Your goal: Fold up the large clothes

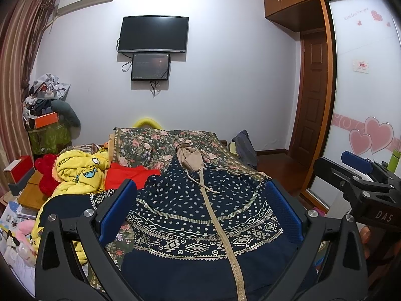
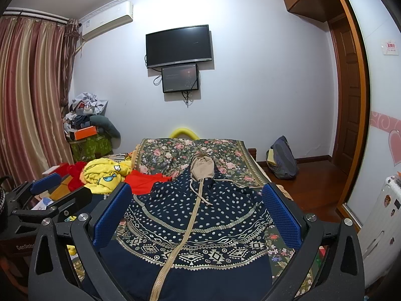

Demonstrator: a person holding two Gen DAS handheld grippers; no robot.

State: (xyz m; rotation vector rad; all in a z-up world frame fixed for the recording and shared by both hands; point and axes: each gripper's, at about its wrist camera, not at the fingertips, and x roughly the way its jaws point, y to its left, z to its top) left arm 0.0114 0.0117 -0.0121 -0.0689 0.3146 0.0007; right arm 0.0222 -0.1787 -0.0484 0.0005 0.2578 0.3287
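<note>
In the left wrist view, the left gripper (image 1: 200, 213) has its two black arms with blue-padded fingers (image 1: 117, 210) spread wide, holding nothing, and hovers over the near end of a navy blue zip-up hooded jacket printed with white dots and beige geometric bands (image 1: 190, 215); the jacket lies flat and front-up on a dark floral bedspread (image 1: 155, 143), its beige zipper (image 1: 220, 225) running from the hem toward the tan-lined hood (image 1: 190, 159) at the far end, so the garment fills the gap between the two fingers and extends past them on both sides. To the left of the jacket lie a red cloth (image 1: 127, 175) and a crumpled yellow cartoon-print garment (image 1: 77, 173). At the right edge of this view the right gripper (image 1: 361, 173) shows from the side, beside the bed and apart from the jacket; how far it stands open cannot be told here. A black wall-mounted television (image 1: 153, 34) hangs on the far wall. In the right wrist view, the right gripper (image 2: 198, 215) likewise stands wide open and empty, its blue pads (image 2: 282, 215) framing the jacket (image 2: 195, 225), whose zipper (image 2: 175, 240) runs slightly left of centre between them and whose hood (image 2: 201, 166) points away toward the wall; the right pad sits over the jacket's right edge where the floral bedspread (image 2: 225, 155) shows. The left gripper (image 2: 50, 193) appears at the left edge, open, above the bedside clutter near the yellow garment (image 2: 105, 175)
</note>
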